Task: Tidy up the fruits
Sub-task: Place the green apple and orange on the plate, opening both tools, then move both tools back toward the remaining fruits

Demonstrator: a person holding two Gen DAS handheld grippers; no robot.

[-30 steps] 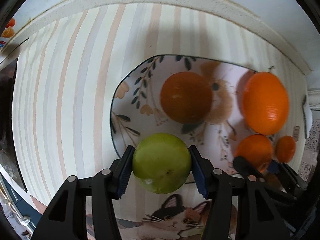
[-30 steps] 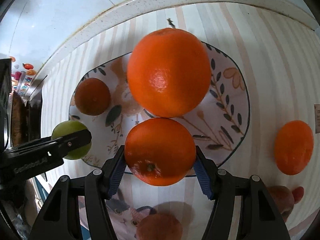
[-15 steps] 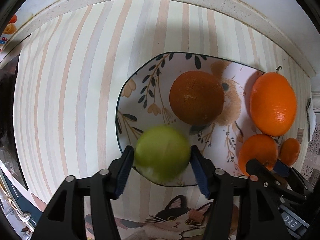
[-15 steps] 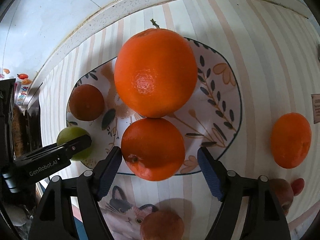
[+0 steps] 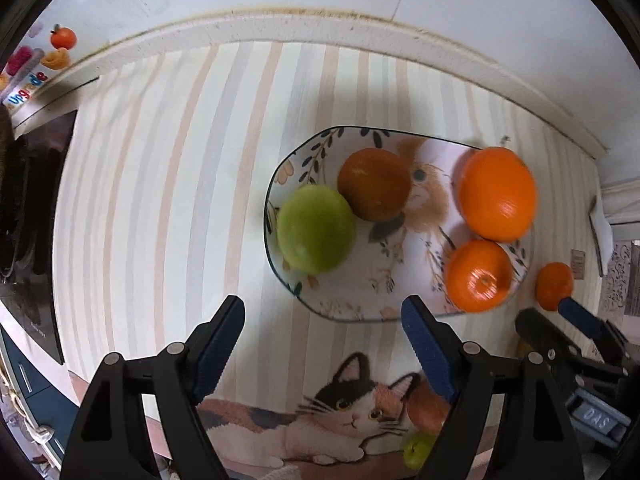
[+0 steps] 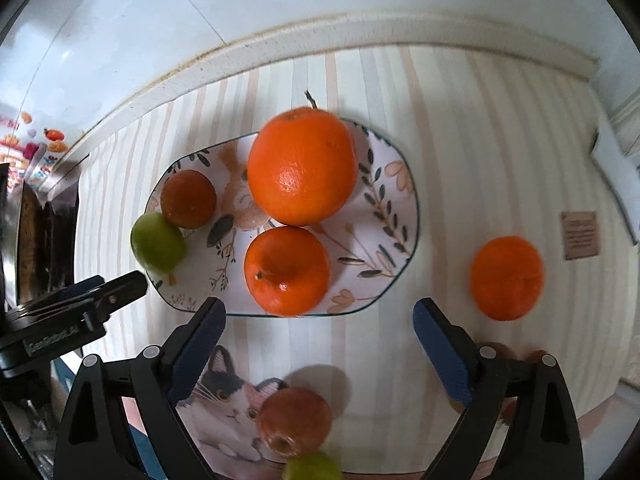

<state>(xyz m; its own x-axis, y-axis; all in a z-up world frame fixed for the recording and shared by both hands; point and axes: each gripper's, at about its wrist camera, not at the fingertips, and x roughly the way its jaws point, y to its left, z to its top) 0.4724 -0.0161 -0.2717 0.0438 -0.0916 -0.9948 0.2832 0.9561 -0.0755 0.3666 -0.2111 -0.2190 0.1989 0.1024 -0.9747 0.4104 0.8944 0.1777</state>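
Both tongs (image 5: 322,342) (image 6: 320,340) gape, jaws just opened, short of the plated fruit (image 6: 286,270).

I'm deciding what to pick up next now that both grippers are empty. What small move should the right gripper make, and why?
Probably swing the right gripper toward the loose orange tangerine on the striped mat. Its jaws have just been opening and hold nothing, and that fruit lies apart from the oval patterned plate, which already holds four fruits.
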